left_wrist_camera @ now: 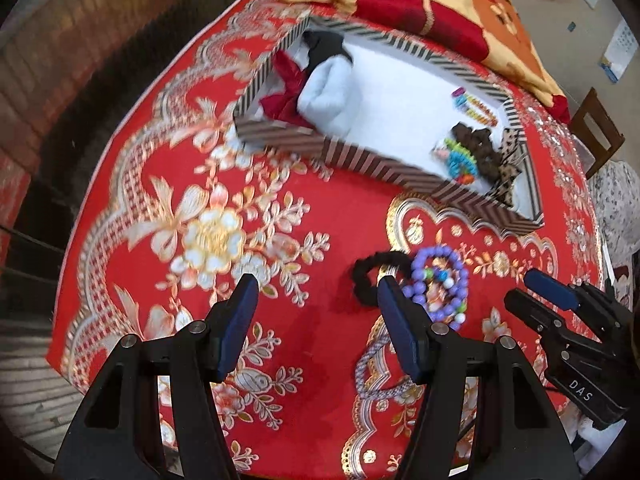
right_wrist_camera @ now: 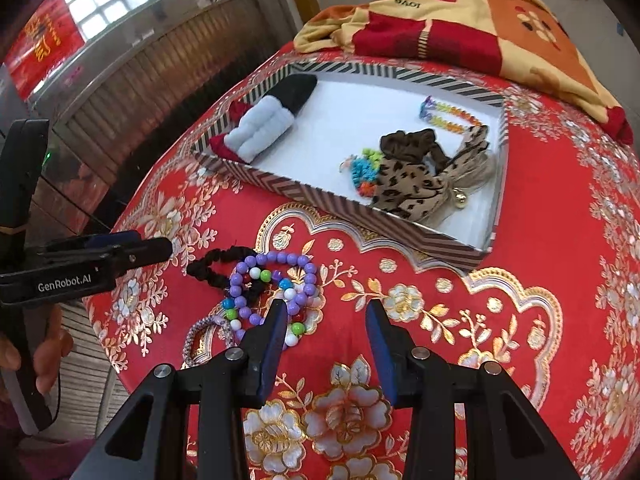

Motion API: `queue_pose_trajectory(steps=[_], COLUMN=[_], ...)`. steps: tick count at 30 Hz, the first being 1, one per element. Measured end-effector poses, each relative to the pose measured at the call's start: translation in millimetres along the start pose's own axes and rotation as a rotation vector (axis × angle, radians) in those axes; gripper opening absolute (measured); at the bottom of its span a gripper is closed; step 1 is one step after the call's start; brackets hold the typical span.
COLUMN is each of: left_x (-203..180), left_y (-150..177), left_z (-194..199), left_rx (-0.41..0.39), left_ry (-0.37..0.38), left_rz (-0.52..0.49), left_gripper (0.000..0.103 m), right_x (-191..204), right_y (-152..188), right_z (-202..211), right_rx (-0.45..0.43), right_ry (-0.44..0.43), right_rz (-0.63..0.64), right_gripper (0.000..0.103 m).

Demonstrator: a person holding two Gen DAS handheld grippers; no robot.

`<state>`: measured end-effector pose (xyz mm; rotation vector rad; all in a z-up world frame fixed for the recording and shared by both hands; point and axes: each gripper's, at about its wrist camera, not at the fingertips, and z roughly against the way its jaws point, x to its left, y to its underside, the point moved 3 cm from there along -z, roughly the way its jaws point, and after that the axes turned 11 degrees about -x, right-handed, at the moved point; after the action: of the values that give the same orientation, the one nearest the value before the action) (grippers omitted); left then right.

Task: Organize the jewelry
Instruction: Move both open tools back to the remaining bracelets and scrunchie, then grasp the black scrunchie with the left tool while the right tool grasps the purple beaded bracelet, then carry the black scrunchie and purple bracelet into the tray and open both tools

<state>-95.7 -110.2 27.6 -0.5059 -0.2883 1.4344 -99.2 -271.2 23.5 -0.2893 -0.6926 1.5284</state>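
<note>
Table cover (right_wrist_camera: 500,344): a glossy red cloth was seen, printed with gold scrollwork and pale flowers, draped over a rounded top.
Box (right_wrist_camera: 332,202): one shallow rectangular tray with striped cardboard walls and a white floor was set on the cloth, beyond the loose pieces.
Box contents: a pale blue plush roll (right_wrist_camera: 260,132) with black and red fabric beside it was laid at the left end; at the right end a leopard-print scrunchie (right_wrist_camera: 404,188), a dark brown scrunchie (right_wrist_camera: 408,142), a multicoloured coil tie (right_wrist_camera: 362,172) and two bead-like clips (right_wrist_camera: 448,114) were counted.
Loose jewelry: a purple bead bracelet (right_wrist_camera: 276,280) with white, green and blue beads mixed in was lying on the cloth in front of the box; how many strands it made could not be told. It was touched by one black ruffled hair tie (right_wrist_camera: 216,266), and one pale braided band (right_wrist_camera: 204,336) lay just beside it.
Left gripper (left_wrist_camera: 316,296): blue-padded black fingers were held apart over bare cloth, with nothing between them; its right finger hid part of the bracelet in the left wrist view.
Right gripper (right_wrist_camera: 326,320): its jaws were held partly apart and empty, just beside the bracelet.
Blanket (right_wrist_camera: 480,20): one soft folded red, orange and yellow throw was cut off at the frame's top.
Hand (right_wrist_camera: 44,360): only its fingers were seen, wrapped round the left tool's handle.
</note>
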Motion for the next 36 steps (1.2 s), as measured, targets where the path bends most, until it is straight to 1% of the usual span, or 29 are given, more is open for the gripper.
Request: queue_pose_trajectory(steps=[4, 7, 11, 12, 14, 16, 18, 20, 23, 24, 26, 28, 29, 31, 36], left_x=[-0.4, -4.0, -6.5, -5.8, -5.8, -7.2, -9.6, -12.7, -16.6, -18.1, -21.6, -24.7, -23.9, -20.9, -15.7], left_y=[1.8, 1.0, 1.9, 2.0, 1.6, 0.4, -0.5, -1.5, -0.9, 0.2, 1.8, 1.4, 1.8, 0.5, -10.6], left_z=[-8.0, -15.5, -28.9, -31.2, -34.9, -39.1, -43.5, -47.5, -53.0, -55.0, -54.9, -57.4, -58.6, -57.1, -33.8], left_rx=[0.02, 0.042, 0.07, 0.076, 0.079, 0.08, 0.087, 0.09, 0.091, 0.093, 0.073, 0.063, 0.076, 0.081, 0.028], left_ry=[0.034, 0.073, 0.059, 0.055, 0.053, 0.041, 0.037, 0.035, 0.029, 0.029, 0.023, 0.027, 0.051, 0.077, 0.1], left_rz=[0.036, 0.06, 0.044, 0.04, 0.028, 0.008, -0.011, -0.033, -0.062, -0.071, -0.103, -0.126, -0.114, -0.086, -0.081], left_gripper=[0.062, 0.062, 0.062, 0.062, 0.062, 0.062, 0.062, 0.062, 0.06, 0.05, 0.035, 0.012, 0.009, 0.008, 0.007], right_x=[2.0, 3.9, 8.2, 9.9, 13.2, 15.7, 18.1, 21.6, 20.7, 19.0, 15.1, 8.8, 6.5, 2.4, -1.4], right_y=[-4.7, -10.0, -14.5, -15.3, -16.4, -16.0, -14.7, -15.0, -16.3, -16.9, -17.4, -19.7, -21.1, -26.6, -39.4], right_z=[-14.5, -26.0, -42.2, -44.6, -50.4, -57.8, -64.5, -65.5, -66.6, -66.5, -64.8, -60.1, -56.8, -46.0, -14.4], right_rx=[0.017, 0.033, 0.067, 0.072, 0.087, 0.109, 0.133, 0.128, 0.124, 0.122, 0.12, 0.111, 0.104, 0.079, 0.018], right_ry=[0.003, -0.007, 0.016, 0.015, 0.03, 0.057, 0.066, 0.082, 0.092, 0.095, 0.084, 0.068, 0.064, 0.043, 0.017], right_rz=[0.016, 0.033, 0.085, 0.096, 0.132, 0.169, 0.202, 0.248, 0.276, 0.276, 0.257, 0.23, 0.22, 0.194, 0.182], right_gripper=[0.039, 0.039, 0.037, 0.033, 0.031, 0.026, 0.024, 0.022, 0.014, 0.009, 0.009, 0.009, 0.009, 0.009, 0.009])
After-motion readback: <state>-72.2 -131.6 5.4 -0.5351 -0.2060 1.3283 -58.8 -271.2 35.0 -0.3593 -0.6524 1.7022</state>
